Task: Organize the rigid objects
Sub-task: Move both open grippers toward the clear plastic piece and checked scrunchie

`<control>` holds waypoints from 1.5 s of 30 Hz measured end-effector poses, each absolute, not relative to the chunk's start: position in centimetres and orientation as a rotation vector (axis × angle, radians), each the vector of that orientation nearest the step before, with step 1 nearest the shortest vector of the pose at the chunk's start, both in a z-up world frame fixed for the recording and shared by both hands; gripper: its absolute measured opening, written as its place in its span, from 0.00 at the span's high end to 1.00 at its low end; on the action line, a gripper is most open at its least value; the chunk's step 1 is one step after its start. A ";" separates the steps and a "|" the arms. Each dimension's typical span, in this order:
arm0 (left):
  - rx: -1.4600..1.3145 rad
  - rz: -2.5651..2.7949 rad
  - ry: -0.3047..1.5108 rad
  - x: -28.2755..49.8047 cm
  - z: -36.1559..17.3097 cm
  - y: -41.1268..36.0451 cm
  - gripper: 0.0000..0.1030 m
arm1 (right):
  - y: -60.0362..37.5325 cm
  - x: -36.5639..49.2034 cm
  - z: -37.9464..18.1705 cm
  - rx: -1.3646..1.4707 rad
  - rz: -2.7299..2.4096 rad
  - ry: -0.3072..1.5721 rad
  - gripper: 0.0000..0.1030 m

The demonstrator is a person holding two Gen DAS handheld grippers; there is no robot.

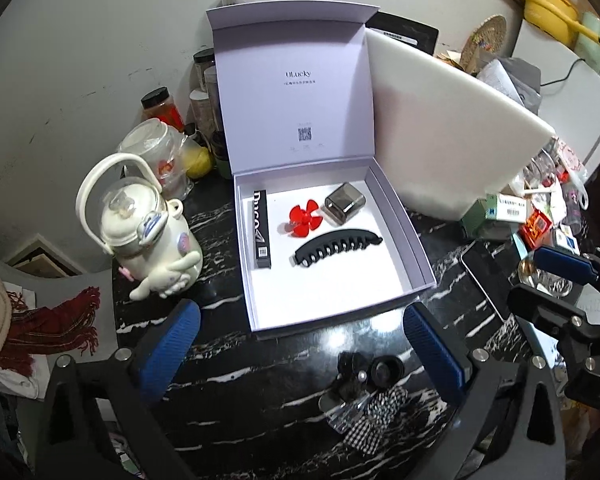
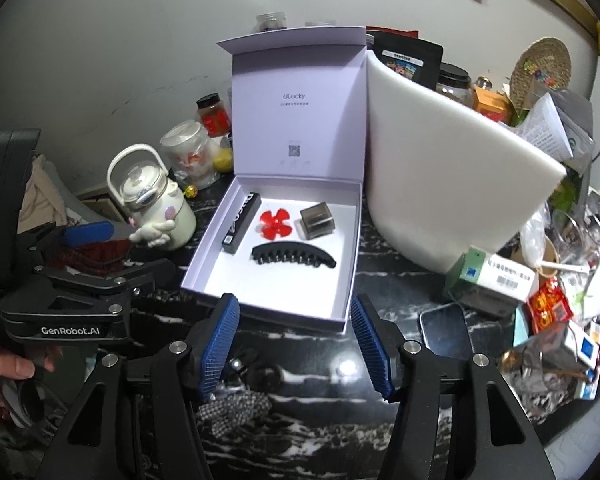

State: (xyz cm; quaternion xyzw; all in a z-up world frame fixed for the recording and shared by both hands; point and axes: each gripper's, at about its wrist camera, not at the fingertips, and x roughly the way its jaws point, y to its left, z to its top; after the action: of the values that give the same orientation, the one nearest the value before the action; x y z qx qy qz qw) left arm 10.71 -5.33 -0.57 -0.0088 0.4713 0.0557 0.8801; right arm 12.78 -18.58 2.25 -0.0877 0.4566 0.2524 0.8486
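Four items already lie in the open box (image 1: 416, 248): black tube (image 1: 261, 236), red clip (image 1: 302, 220), smoky case (image 1: 344, 204), black claw clip (image 1: 336, 248). My left gripper (image 1: 300, 344) gapes wide and empty, my right gripper (image 2: 296, 344) half-open and empty. Next, by my reckoning: the checked scrunchie (image 1: 380, 408) pile below.

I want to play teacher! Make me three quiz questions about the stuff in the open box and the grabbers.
1. True or false: the black hair claw clip lies outside the lavender gift box.
2. Which item sits between the long black carton and the smoky grey cube? A) red flower clip B) phone C) checked bow
3. Fill in: neither the left gripper nor the right gripper is holding ____.

Key: 1 false. 2 A, the red flower clip. 3 anything; both stand open above the black marble table.
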 end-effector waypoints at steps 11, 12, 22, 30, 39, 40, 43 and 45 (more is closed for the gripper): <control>-0.048 0.096 1.032 7.0 -2.3 -5.6 0.00 | -18.9 9.0 0.9 -0.178 0.525 1.005 0.43; -0.055 0.097 1.037 6.6 -2.6 -5.6 0.00 | -18.9 8.7 0.7 -0.177 0.524 1.011 0.43; -0.091 0.097 1.067 3.5 -4.0 -5.0 0.00 | -18.9 5.7 -1.1 -0.168 0.514 1.056 0.43; -0.107 0.098 1.094 1.9 -5.3 -4.3 0.00 | -18.6 4.0 -2.7 -0.155 0.508 1.087 0.43; -0.128 0.137 1.135 0.9 -7.6 -2.8 0.00 | -17.8 2.9 -5.5 -0.155 0.503 1.149 0.43; -0.126 0.138 1.139 0.8 -8.0 -2.7 0.00 | -17.7 2.8 -5.9 -0.155 0.504 1.157 0.43; -0.130 0.132 1.163 0.7 -9.0 -2.4 0.00 | -17.3 2.6 -7.0 -0.157 0.507 1.181 0.43; -0.134 0.130 1.172 0.5 -9.6 -2.1 0.00 | -17.2 2.5 -7.8 -0.151 0.512 1.198 0.43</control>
State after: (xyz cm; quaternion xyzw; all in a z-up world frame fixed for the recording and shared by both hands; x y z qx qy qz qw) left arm 0.51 -2.12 -9.63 -0.0632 0.5523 0.0613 0.8290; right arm 2.54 -17.18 -7.77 -0.0701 0.5571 0.2382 0.7924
